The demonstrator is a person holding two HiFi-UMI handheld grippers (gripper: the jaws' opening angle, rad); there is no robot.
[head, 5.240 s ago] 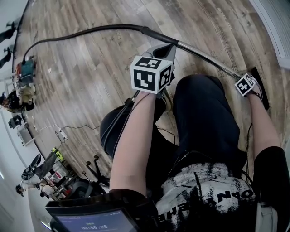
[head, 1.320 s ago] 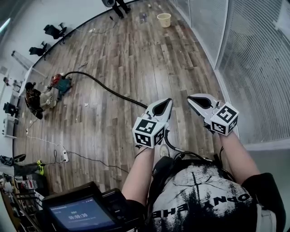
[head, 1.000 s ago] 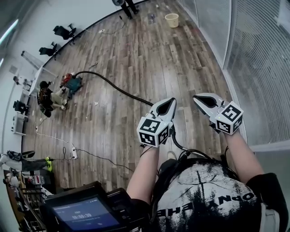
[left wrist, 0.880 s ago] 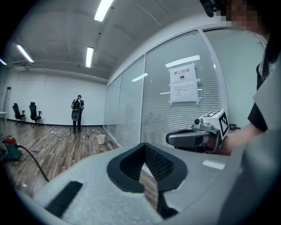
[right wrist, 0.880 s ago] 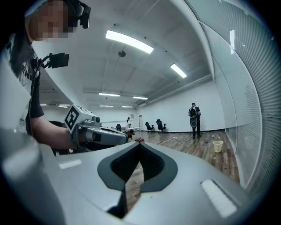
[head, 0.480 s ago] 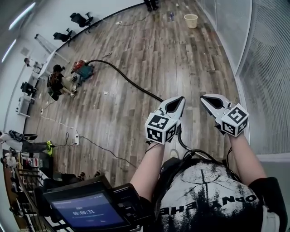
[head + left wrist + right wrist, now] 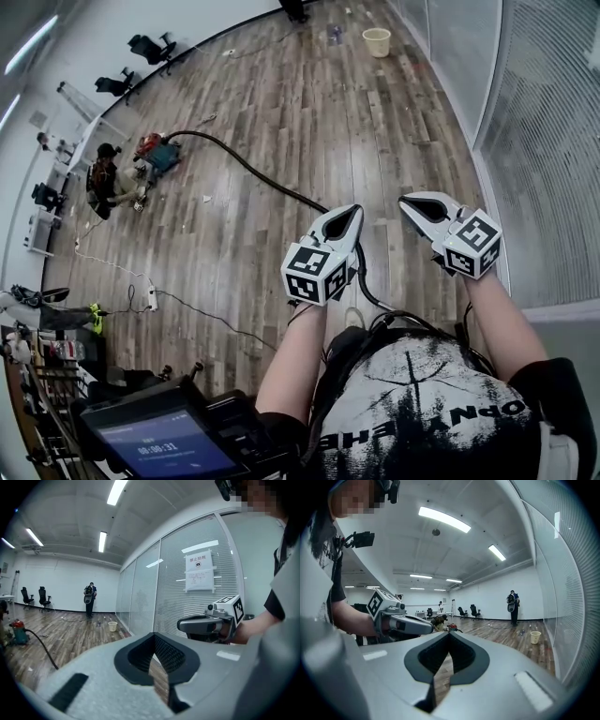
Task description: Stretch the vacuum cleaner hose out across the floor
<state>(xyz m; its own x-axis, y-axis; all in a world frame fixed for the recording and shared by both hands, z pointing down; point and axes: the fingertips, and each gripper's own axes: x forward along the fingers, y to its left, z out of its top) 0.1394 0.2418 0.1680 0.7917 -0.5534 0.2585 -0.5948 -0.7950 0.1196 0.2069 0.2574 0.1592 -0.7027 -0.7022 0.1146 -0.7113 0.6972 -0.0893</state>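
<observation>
The long black vacuum cleaner hose [image 7: 246,172] curves across the brown wood-plank floor [image 7: 309,103], from the red and teal vacuum cleaner [image 7: 155,155] at the far left to beneath the left tongs [image 7: 353,210]. The left tongs and the right tongs [image 7: 405,201] are side by side above the floor, both fully closed and empty.

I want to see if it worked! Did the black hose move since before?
Yes. The hose curved widely away from the vacuum cleaner before; now it runs nearly straight from it across the floor.
</observation>
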